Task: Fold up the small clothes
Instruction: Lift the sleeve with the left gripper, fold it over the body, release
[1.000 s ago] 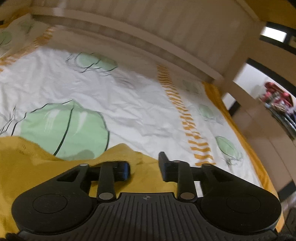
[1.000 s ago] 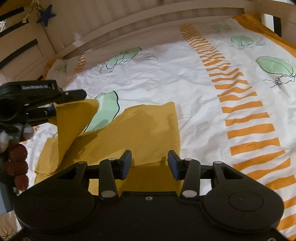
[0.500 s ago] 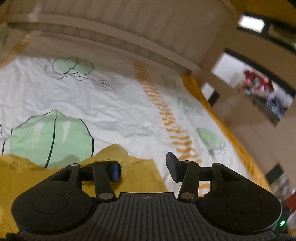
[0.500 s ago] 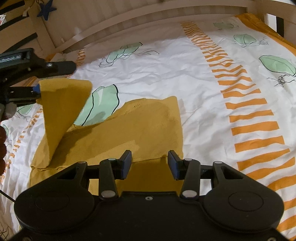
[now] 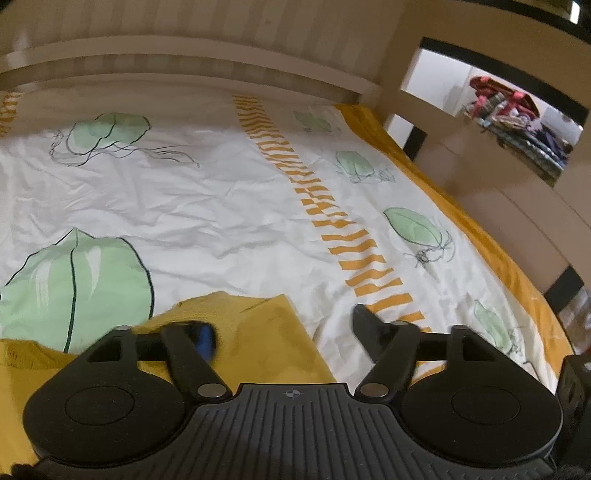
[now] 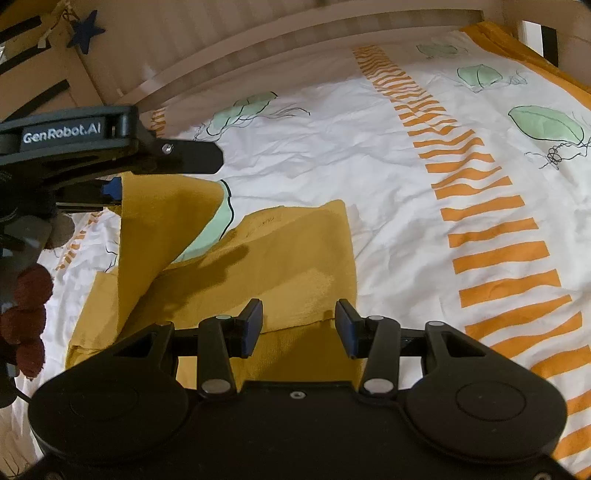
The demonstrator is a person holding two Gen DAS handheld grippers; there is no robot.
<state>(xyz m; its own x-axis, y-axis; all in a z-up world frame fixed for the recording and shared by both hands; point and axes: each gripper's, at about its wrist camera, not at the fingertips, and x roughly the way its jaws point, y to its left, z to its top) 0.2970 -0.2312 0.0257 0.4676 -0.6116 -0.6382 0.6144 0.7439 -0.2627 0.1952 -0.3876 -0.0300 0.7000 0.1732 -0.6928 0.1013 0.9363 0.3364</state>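
Your left gripper [image 5: 284, 328] has its jaws released, mustard cloth [image 6: 295, 258] draped over one; your right gripper [image 6: 299, 325] jaws gape above the cloth's edge.

Left gripper's blurred near fingers [image 5: 201, 338], yellow garment [image 6: 295, 258] partly hidden beneath both gripper bodies.

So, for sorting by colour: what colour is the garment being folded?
Mustard yellow garment, plain; clearest in the right wrist view.

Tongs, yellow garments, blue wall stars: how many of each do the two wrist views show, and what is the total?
Tongs: 2, the left tongs and the right tongs
Yellow garment: 1
Blue star: 1
Total: 4
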